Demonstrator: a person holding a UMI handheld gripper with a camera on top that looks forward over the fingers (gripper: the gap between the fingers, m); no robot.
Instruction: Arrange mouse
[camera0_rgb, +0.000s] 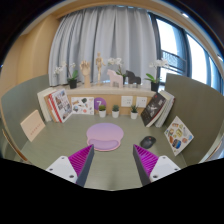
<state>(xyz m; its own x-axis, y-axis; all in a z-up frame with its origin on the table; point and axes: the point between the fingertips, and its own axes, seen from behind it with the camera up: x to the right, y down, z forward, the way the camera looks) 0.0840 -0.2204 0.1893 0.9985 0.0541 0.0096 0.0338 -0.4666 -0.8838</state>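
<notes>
The gripper is held low over the table, its two fingers spread apart with nothing between them; the magenta pads on their inner faces look at each other across a bare gap. Just to the right of the right finger, a small dark thing lies on the table; it may be the mouse, but I cannot tell for sure. Just ahead of the fingers, in the middle of the grey-green table, sits a round pink dish. Beyond it a row of small potted plants stands in front of a low shelf that carries figurines and more plants. Books and picture cards lean at the left end of the shelf, and a printed card lies tilted on the table's right side. Behind everything hang grey curtains, with bright windows to the right. The gripper points level and straight toward the shelf; the hand holding it is out of sight.
</notes>
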